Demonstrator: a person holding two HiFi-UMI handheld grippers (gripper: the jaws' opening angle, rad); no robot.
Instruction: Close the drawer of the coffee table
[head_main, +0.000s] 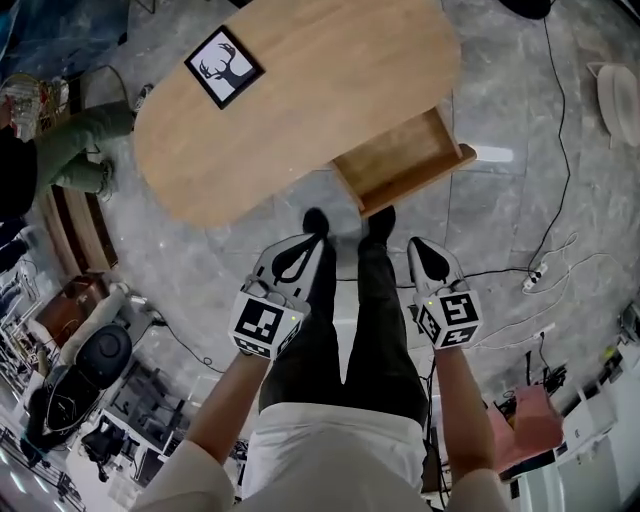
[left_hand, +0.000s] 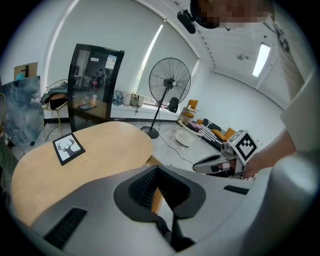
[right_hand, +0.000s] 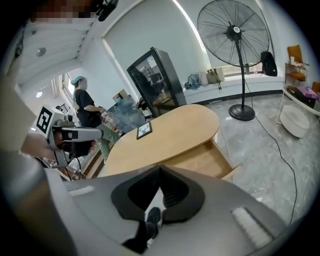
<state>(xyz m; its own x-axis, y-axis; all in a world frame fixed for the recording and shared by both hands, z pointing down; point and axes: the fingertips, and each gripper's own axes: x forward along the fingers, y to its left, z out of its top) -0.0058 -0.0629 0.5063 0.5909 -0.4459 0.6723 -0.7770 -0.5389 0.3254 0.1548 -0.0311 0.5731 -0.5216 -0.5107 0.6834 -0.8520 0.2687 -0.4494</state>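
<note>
Both closed and empty, the left tool (head_main: 303, 251) and right tool (head_main: 428, 256) hang short of the open drawer (head_main: 398, 158); seemingly rigid, best pushed at its front.

Head cam sits high and looks almost straight down, so I get the whole coffee table (head_main: 300, 90), its drawer (head_main: 400, 160), and, much nearer the lens, the left gripper (head_main: 308, 245) and right gripper (head_main: 422, 248). The left gripper cam rides low behind its own jaws and faces across the tabletop toward a standing fan (left_hand: 170, 85), with the right gripper at its right edge. The right gripper cam faces roughly the same way but catches the drawer side. All three share the table and the deer card (head_main: 224, 66).
</note>
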